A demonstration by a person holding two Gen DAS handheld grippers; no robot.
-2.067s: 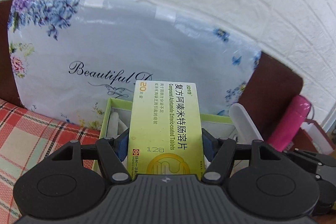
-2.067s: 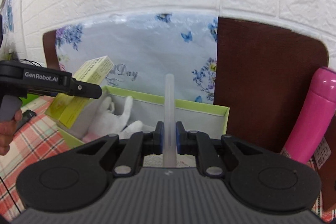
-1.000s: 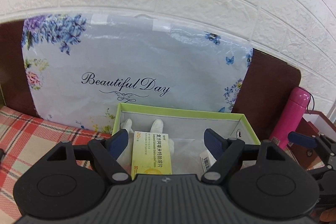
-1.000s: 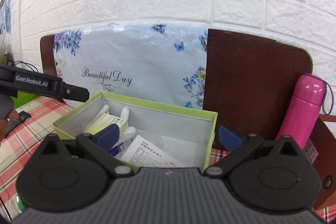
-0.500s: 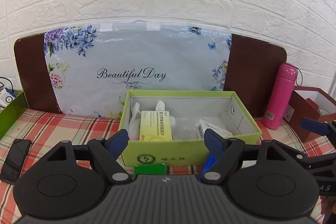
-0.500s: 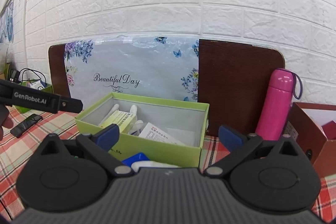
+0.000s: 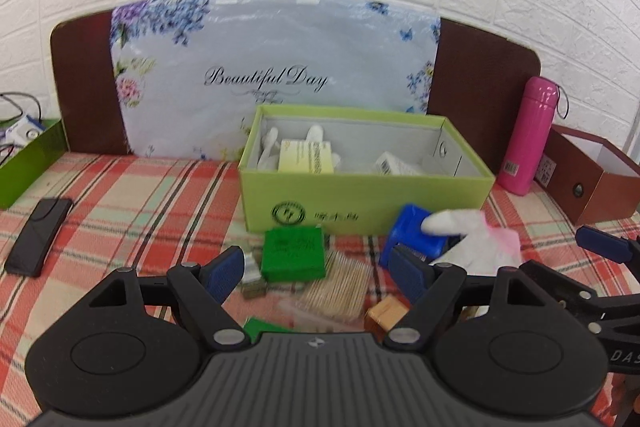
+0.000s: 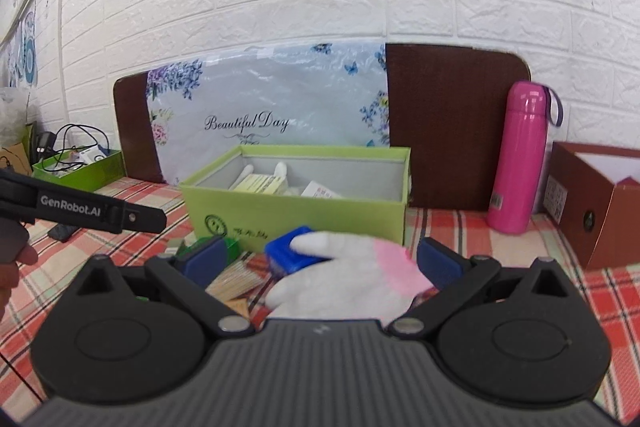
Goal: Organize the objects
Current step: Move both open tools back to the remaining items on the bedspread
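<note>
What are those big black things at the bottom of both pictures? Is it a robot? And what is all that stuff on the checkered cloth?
No robot here. A person holds a grabbing tool in each hand, and each tool carries a camera looking out over its two blue-tipped fingers. One picture comes from the left claw, the other from the right claw. Both claws are open and hold nothing.

On the checkered tablecloth stands a light green box with a yellow medicine box inside. In front of it lie a small dark green box, a blue box, a white and pink glove and a bundle of toothpicks. A pink bottle stands to the right.
</note>
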